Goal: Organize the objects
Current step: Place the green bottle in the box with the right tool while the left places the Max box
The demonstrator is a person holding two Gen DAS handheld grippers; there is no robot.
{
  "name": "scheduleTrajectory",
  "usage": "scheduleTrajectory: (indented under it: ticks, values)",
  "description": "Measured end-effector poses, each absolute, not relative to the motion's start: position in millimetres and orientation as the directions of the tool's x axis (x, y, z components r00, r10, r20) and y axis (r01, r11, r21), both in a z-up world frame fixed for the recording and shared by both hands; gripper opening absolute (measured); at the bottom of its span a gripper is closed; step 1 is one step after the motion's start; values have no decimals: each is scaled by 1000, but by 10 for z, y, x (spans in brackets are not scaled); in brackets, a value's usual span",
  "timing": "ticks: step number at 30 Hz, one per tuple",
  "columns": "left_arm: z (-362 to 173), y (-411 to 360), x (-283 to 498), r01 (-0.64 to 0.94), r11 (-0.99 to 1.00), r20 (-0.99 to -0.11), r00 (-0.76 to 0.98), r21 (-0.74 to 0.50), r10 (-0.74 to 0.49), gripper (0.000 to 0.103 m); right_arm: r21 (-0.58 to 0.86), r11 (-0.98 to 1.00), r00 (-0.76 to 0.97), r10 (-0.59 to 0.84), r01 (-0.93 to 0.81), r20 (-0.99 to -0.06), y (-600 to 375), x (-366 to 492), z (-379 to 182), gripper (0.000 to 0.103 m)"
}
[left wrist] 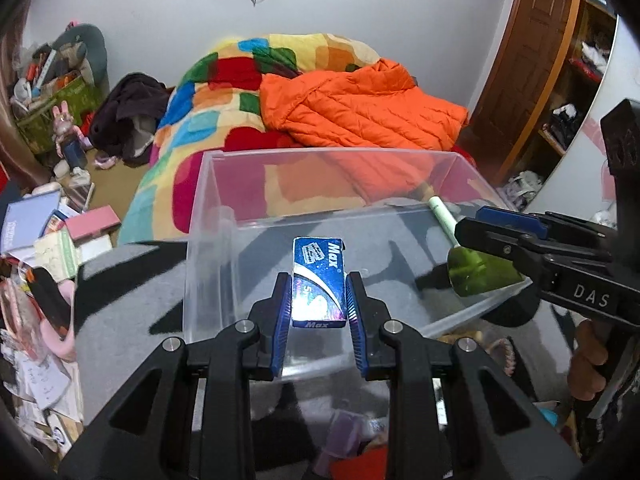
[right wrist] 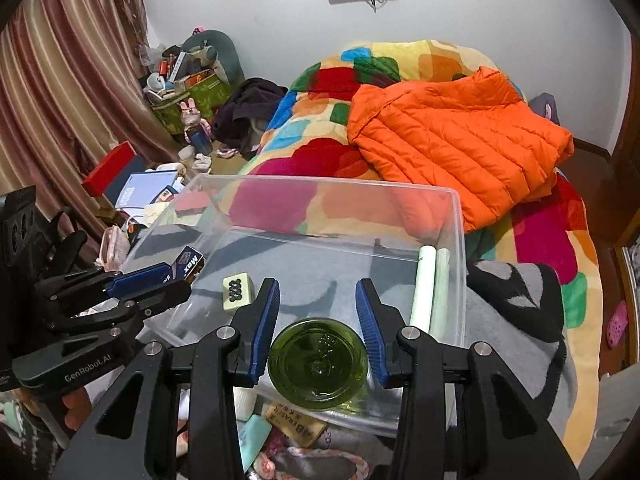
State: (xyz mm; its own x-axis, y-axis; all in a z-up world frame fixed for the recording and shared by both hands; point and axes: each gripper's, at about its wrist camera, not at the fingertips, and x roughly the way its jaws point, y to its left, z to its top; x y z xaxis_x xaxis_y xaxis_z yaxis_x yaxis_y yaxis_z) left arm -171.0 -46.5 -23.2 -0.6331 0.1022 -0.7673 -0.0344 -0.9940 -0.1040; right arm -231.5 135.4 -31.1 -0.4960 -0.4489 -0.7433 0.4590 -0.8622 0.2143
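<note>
A clear plastic bin sits on a grey blanket on the bed. My left gripper is shut on a blue "Max" box and holds it over the bin's near left part; the box also shows in the right wrist view. My right gripper holds a green glass jar between its fingers over the bin's near edge; the jar also shows in the left wrist view. Inside the bin lie a mahjong tile and a pale green tube.
An orange puffer jacket and a colourful quilt lie behind the bin. An eraser and small items lie in front of it. Books and boxes clutter the floor at left. A wooden door stands at right.
</note>
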Motion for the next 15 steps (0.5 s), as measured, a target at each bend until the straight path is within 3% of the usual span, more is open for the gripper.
scheduleTrajectory:
  ticks: [6, 15]
  values:
    - [-216, -393, -1710, -52, -995, -767, -634, -86, 99, 27, 209, -859, -466, -440, 467, -768, 1328, -2347, -406, 36]
    - [-60, -303, -1528, -76, -995, -738, -668, -61, 96, 44, 215, -854, -479, -455, 473, -751, 1487, -2203, -257, 45]
